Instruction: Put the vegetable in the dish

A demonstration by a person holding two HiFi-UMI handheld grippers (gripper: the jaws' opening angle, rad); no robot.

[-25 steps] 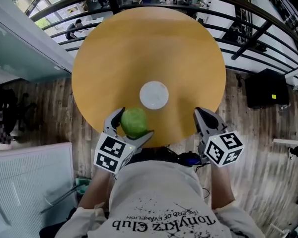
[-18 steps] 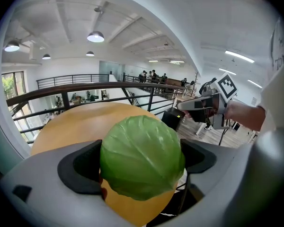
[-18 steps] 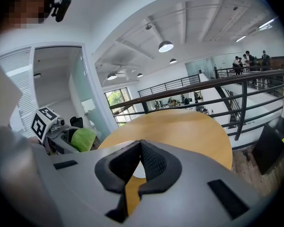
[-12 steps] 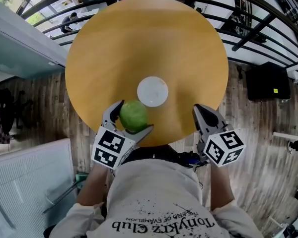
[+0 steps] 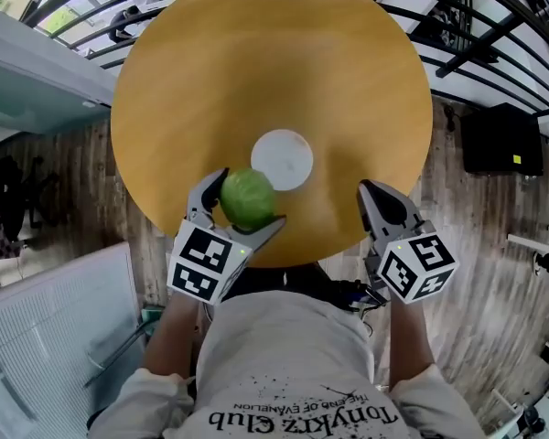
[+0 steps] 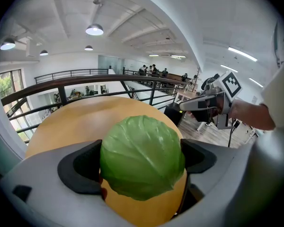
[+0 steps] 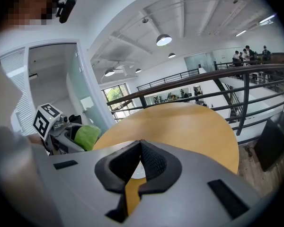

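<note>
The round yellow wooden counter (image 5: 256,71) is open all around the small white round dish (image 5: 283,159). Just beside the dish's near edge stands the left gripper (image 5: 249,201), its jaws closed on a round green cabbage (image 6: 142,157). The right gripper (image 5: 377,199) is well apart, at the right.

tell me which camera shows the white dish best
The head view: it sees nearly the whole dish from above, a white round on the table just beyond the cabbage. In the left gripper view the cabbage blocks it entirely. The right gripper view shows only a white sliver behind the shut jaws.
</note>
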